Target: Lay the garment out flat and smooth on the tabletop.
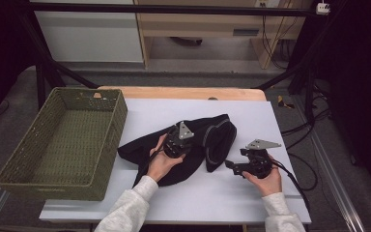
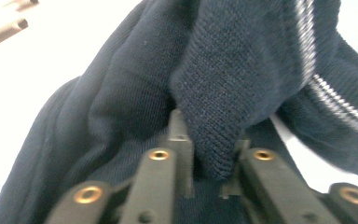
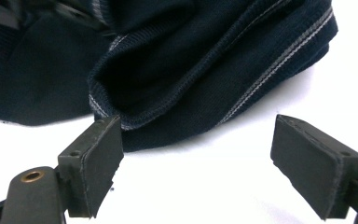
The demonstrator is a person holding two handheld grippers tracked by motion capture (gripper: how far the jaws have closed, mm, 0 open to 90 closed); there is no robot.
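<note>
A dark navy knitted garment [image 1: 217, 137] with thin pale stripes along its ribbed edge lies crumpled in the middle of the white board [image 1: 207, 198]. My left gripper [image 1: 183, 145] rests on it from the left. In the left gripper view the garment [image 2: 242, 70] rises in a fold between the jaws, and the left gripper [image 2: 209, 154] is shut on that fold. My right gripper [image 1: 229, 165] sits low on the board just right of the garment. In the right gripper view it [image 3: 200, 158] stands open, its wide jaws empty, the striped hem [image 3: 191, 60] just beyond the pads [image 3: 98, 158].
A large green woven basket [image 1: 118, 121] stands empty at the left, overhanging the board's edge. The board lies on a wooden table [image 1: 183, 93]. Cables [image 1: 299, 174] trail off the right side. A black frame post [image 1: 41, 82] stands behind the basket.
</note>
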